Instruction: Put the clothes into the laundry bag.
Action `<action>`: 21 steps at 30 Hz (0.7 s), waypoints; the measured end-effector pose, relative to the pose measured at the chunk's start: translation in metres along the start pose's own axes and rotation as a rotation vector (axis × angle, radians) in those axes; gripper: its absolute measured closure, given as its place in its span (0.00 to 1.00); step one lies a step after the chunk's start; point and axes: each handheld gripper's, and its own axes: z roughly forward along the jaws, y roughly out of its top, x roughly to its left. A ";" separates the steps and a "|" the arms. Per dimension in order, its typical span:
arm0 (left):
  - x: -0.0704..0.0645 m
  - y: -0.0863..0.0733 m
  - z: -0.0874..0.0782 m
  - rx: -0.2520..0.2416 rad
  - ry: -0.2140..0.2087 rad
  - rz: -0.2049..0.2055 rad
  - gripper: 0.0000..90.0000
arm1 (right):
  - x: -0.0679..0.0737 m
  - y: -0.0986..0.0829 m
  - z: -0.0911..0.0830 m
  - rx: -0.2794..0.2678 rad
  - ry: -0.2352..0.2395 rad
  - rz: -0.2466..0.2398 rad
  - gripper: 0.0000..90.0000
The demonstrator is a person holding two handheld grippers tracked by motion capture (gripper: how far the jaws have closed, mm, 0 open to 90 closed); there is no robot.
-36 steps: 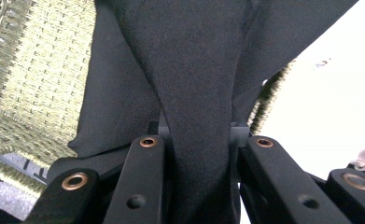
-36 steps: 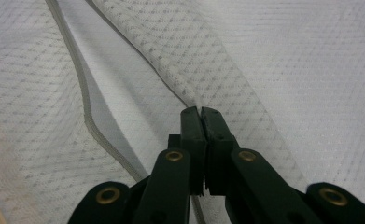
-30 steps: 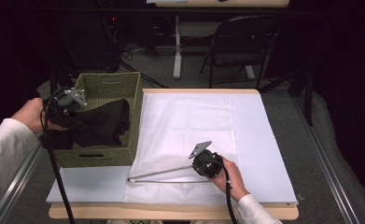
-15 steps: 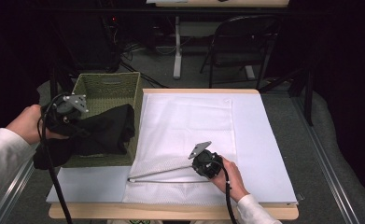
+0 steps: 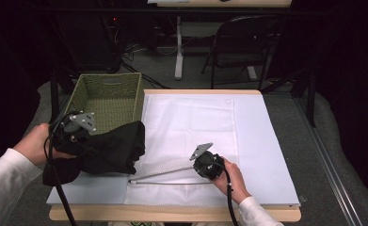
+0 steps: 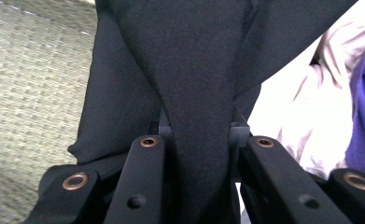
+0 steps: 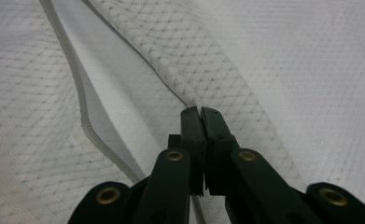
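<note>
A black cloth (image 5: 113, 148) hangs from my left gripper (image 5: 85, 141), draped over the near rim of the green woven basket (image 5: 107, 94) and onto the table. In the left gripper view a bunched strip of this black cloth (image 6: 194, 79) runs between the jaws of the left gripper (image 6: 196, 133), which are shut on it. A white mesh cloth (image 5: 191, 125) lies spread flat on the table. My right gripper (image 5: 196, 165) rests low on its near part, and the right gripper (image 7: 200, 112) is shut on a raised fold of the white mesh cloth (image 7: 273, 70).
The basket stands at the table's left rear corner, and its weave (image 6: 26, 93) shows beside the black cloth. A hemmed edge (image 7: 77, 88) of the white cloth runs to the left of the pinched fold. A white table cover (image 5: 266, 150) lies bare to the right. A chair (image 5: 247, 42) stands beyond the table.
My left gripper has lifted the black cloth out of the basket and drawn it toward the near side. The right gripper has stayed in place on the white cloth.
</note>
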 end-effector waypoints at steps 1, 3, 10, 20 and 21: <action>-0.003 0.000 0.001 0.002 -0.004 0.003 0.84 | 0.000 0.000 0.000 -0.005 -0.001 -0.010 0.99; -0.006 0.000 0.004 -0.006 -0.010 -0.004 0.84 | 0.000 0.000 0.000 -0.002 -0.001 -0.002 0.99; -0.016 0.002 0.008 -0.023 -0.051 0.003 0.84 | 0.000 0.000 0.000 0.002 -0.001 0.005 0.99; -0.037 0.010 0.012 -0.030 -0.083 0.033 0.85 | -0.001 0.001 0.000 0.000 -0.001 0.008 0.99; -0.037 0.010 0.012 -0.030 -0.083 0.033 0.85 | -0.001 0.001 0.000 0.000 -0.001 0.008 0.99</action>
